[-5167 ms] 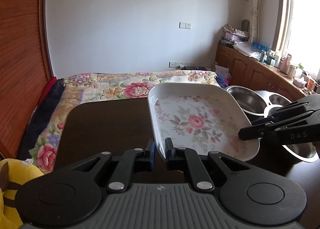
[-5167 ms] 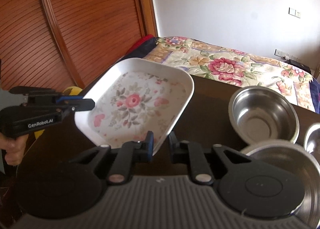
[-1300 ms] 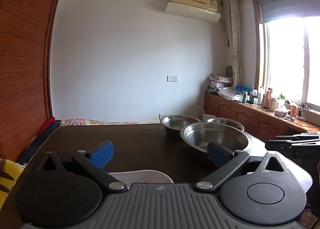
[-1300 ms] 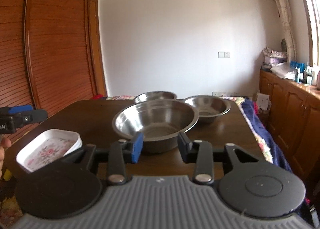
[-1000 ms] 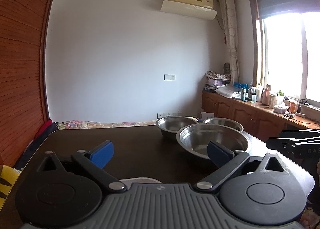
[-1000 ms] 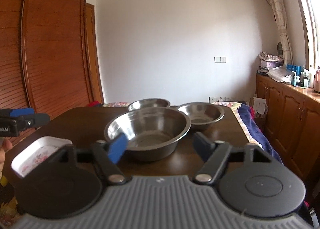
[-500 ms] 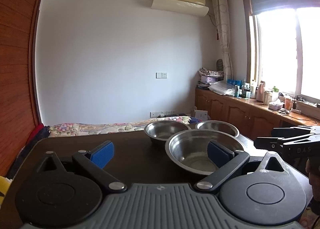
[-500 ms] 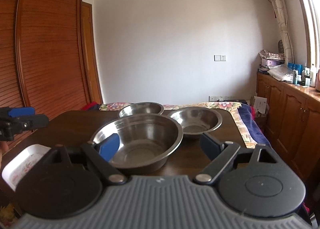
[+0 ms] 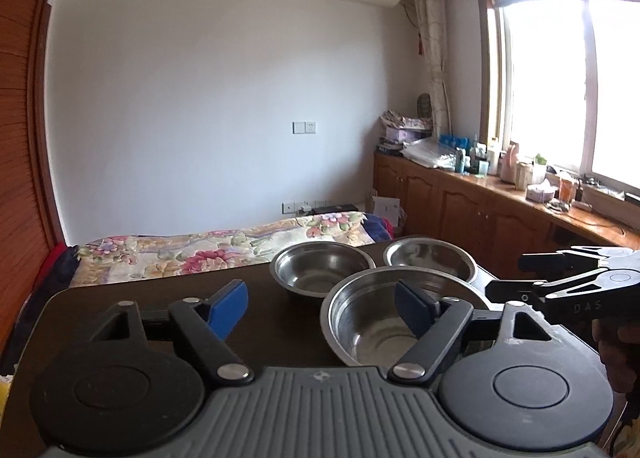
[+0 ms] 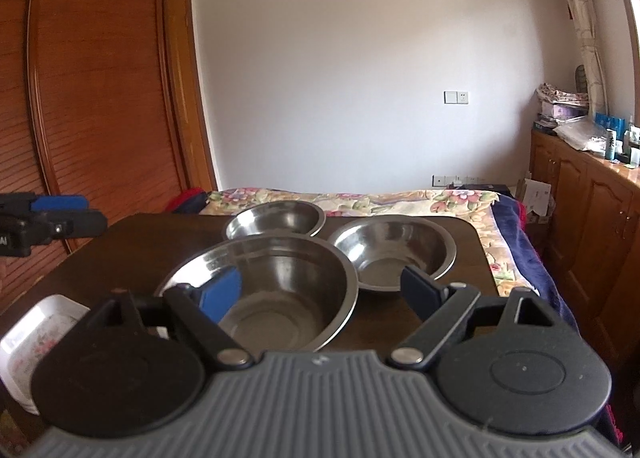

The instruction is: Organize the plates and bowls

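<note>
Three steel bowls stand on the dark table point(image 9: 160, 298): a large bowl point(image 10: 276, 290) nearest, a small one point(image 10: 276, 222) behind it and a medium one point(image 10: 394, 254) to the right. The white floral plate point(image 10: 38, 328) lies at the table's near left corner, partly hidden by the gripper body. My right gripper point(image 10: 320, 290) is open, its fingers straddling the large bowl's near side above it. My left gripper point(image 9: 320, 304) is open and empty, to the left of the large bowl point(image 9: 380, 322). The right gripper point(image 9: 560, 286) shows at the right edge in the left wrist view.
A bed with a floral cover point(image 9: 208, 246) lies beyond the table. Wooden cabinets point(image 9: 500, 218) with bottles run along the window wall on the right. A slatted wooden wardrobe point(image 10: 92, 98) stands on the left. A hand point(image 9: 620, 350) holds the right gripper.
The floral plate, held by both grippers 5 s ago, now lies on the table. The right gripper opened about a second ago. Both views have shifted toward the bowls.
</note>
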`<action>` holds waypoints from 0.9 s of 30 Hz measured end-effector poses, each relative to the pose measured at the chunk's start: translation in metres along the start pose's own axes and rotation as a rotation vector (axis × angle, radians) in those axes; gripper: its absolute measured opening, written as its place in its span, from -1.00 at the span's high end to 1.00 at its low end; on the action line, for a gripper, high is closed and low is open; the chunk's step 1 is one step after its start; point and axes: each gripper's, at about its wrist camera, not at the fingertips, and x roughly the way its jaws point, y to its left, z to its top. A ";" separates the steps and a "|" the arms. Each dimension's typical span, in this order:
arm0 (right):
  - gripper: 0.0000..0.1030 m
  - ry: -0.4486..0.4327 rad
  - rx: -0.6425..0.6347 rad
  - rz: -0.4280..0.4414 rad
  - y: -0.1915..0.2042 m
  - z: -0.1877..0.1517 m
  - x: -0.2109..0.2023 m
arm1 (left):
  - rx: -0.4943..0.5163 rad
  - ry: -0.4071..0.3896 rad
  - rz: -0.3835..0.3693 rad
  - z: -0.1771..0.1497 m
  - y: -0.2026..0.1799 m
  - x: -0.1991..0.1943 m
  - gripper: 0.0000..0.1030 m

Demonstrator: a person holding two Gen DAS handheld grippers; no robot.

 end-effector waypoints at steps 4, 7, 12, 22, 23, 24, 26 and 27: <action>-0.59 0.035 -0.005 0.001 -0.001 -0.003 0.011 | 0.001 0.031 0.002 -0.003 -0.001 0.014 -0.89; -0.47 0.060 0.000 0.016 -0.003 -0.006 0.014 | -0.019 0.065 0.005 -0.005 0.002 0.026 -0.80; -0.27 0.108 0.008 0.022 -0.007 -0.011 0.023 | -0.028 0.139 -0.005 -0.008 0.001 0.048 -0.72; 0.03 0.146 0.056 0.053 -0.013 -0.012 0.032 | -0.021 0.235 -0.032 -0.009 -0.001 0.077 -0.36; 0.10 0.150 0.059 0.055 -0.013 -0.013 0.032 | -0.025 0.244 -0.030 -0.009 -0.001 0.079 -0.28; 0.12 0.152 0.068 0.059 -0.014 -0.014 0.032 | -0.029 0.256 -0.029 -0.009 -0.001 0.082 -0.23; 0.25 0.155 0.090 0.068 -0.016 -0.015 0.033 | -0.033 0.279 -0.038 -0.011 0.001 0.086 -0.06; 0.29 0.154 0.103 0.076 -0.018 -0.016 0.033 | -0.036 0.284 -0.040 -0.012 0.001 0.087 -0.01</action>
